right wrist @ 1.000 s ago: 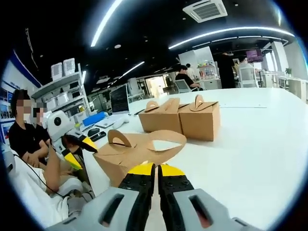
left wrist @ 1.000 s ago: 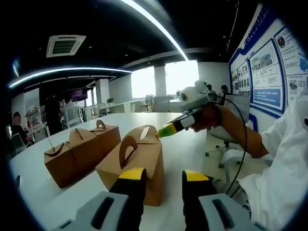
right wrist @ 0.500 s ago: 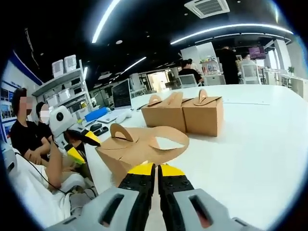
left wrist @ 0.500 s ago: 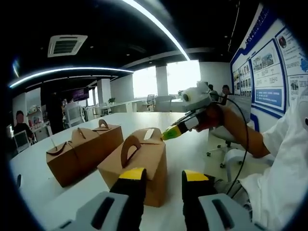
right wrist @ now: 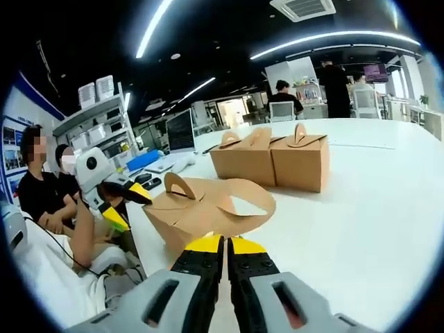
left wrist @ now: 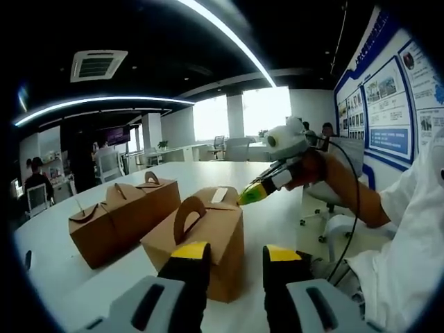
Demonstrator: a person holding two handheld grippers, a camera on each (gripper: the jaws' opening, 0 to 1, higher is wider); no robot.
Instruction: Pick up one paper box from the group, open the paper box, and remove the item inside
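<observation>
we see the near box (right wrist: 201, 211) on the worktop (right wrist: 361, 208), its contents hidden; right gripper (right wrist: 227, 244) jaws pinch its handle flap, left gripper (left wrist: 234, 253) jaws apart, empty. two more boxes (left wrist: 118, 211) sit beyond.

Both views face each other closely across the near paper box (left wrist: 201, 232) (right wrist: 201, 211).

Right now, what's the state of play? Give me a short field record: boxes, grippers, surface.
picked box: brown paper box nearest the grippers, resting on the white table, apart from the group
box flap: one handle flap pulled up and outward
right gripper: jaws shut on the handle flap
left gripper: jaws open, beside the picked box, not touching the flap
remaining group: two paper boxes side by side, tops closed
item inside: cannot tell
</observation>
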